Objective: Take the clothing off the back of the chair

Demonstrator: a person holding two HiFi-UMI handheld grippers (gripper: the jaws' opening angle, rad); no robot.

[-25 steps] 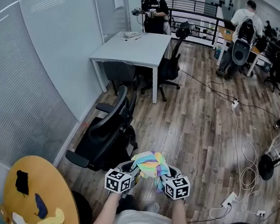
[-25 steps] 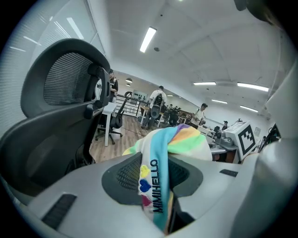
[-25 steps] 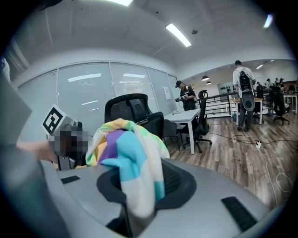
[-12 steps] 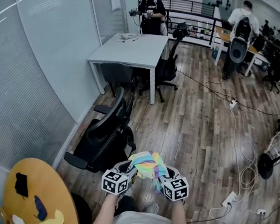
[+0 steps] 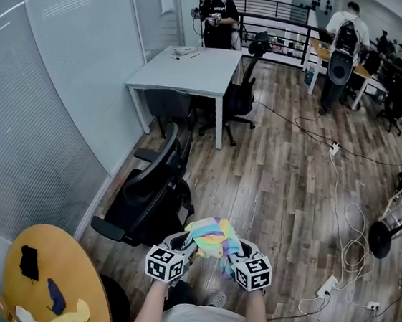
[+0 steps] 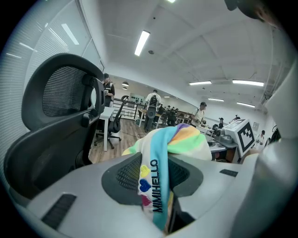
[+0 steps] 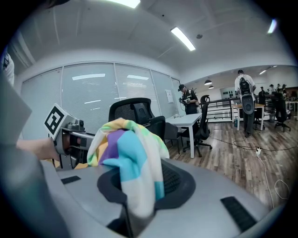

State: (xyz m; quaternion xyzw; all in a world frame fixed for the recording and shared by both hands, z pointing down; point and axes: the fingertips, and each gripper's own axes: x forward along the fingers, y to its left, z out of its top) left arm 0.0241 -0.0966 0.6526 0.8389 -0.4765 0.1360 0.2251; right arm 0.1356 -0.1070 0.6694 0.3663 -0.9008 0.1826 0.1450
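Holding one pastel striped garment (image 5: 210, 236): my left gripper (image 5: 186, 247) pinched nearly closed on its lettered edge, my right gripper (image 5: 236, 254) clamped likewise on another fold.

Pastel rainbow-striped cloth garment (image 5: 212, 239) showed turquoise, green, yellow, purple, white blocks; its turquoise band (image 6: 156, 186) carried dark lettering and yellow, blue, pink hearts. Mesh-backed office chair (image 5: 150, 194) was black, rectangular desk (image 5: 197, 69) white, wood-plank floor (image 5: 277, 187) streaky brown, round tabletop (image 5: 67, 257) mustard yellow.
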